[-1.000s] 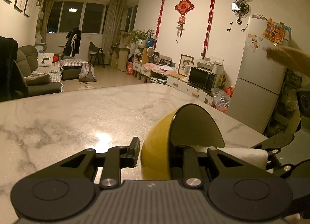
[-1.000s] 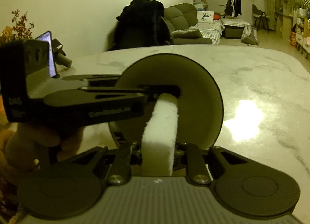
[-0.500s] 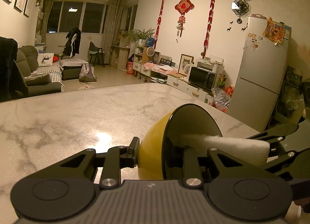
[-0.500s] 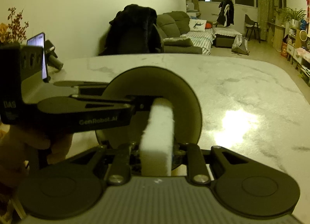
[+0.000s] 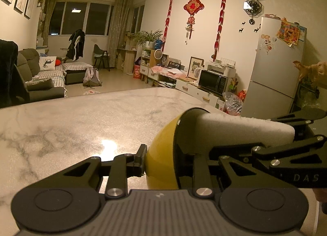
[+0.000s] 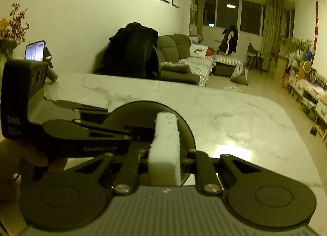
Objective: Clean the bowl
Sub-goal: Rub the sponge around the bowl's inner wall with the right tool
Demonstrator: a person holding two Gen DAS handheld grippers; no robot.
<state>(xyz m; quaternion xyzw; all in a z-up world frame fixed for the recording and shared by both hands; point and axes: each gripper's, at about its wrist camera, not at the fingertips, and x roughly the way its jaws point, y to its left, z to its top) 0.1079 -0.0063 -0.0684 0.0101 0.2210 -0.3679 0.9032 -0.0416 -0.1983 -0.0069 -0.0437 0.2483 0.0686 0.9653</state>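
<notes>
The left tool (image 5: pixel 163 164) pinches the rim of the round yellow bowl with a dark inside (image 5: pixel 161 154), tipped on its side above the white marble bench (image 5: pixel 81 125). The right tool (image 6: pixel 165 154), pressed together, clamps the white rectangular sponge (image 6: pixel 166 146), now pushed deeper into the bowl than 1 second ago.

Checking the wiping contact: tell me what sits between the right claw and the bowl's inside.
The sponge, clamped in the right claw, reaches into the bowl held by the left claw. The right wrist view shows it best.
</notes>
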